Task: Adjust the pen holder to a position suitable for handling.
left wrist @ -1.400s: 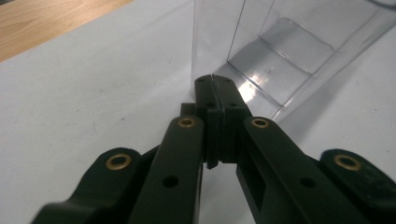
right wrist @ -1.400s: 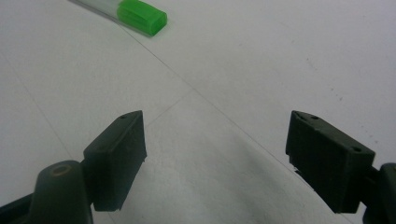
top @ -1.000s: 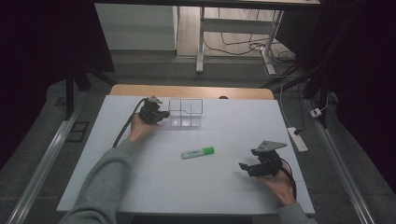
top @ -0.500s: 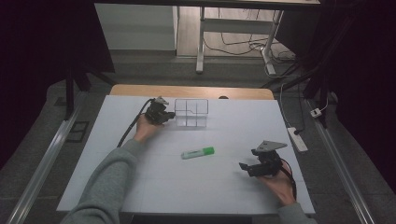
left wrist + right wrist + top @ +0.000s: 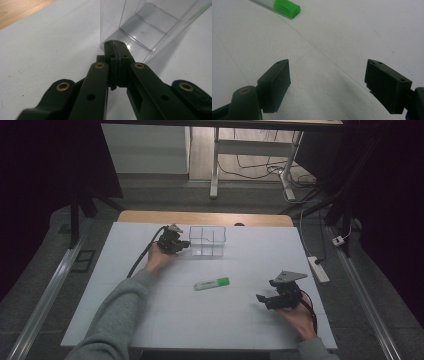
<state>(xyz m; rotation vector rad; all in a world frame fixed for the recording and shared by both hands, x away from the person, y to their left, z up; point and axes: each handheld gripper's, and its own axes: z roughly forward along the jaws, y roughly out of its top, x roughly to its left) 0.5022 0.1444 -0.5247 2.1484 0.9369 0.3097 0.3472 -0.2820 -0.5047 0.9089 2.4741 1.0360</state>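
Observation:
A clear plastic box [image 5: 207, 241] with compartments stands at the back middle of the white table [image 5: 150, 320]. My left gripper [image 5: 186, 245] is just left of it, shut with nothing between the jaws. In the left gripper view my left gripper [image 5: 114, 43] has its tips against the foot of the clear box [image 5: 147, 32]. A green highlighter [image 5: 212, 283] lies flat at the table's centre. My right gripper [image 5: 261, 298] rests at the front right, open, to the right of the highlighter. In the right gripper view my right gripper [image 5: 327, 75] holds nothing and the highlighter's green cap [image 5: 287, 7] lies well ahead.
A wooden strip [image 5: 205, 217] runs along the table's far edge. A power strip [image 5: 318, 268] lies on the floor to the right. Beyond the table stand a desk frame [image 5: 215, 165] and loose cables.
My left gripper has slid to the right up to the clear box, and the box has shifted a little to the right with it. The right gripper and the highlighter have stayed put.

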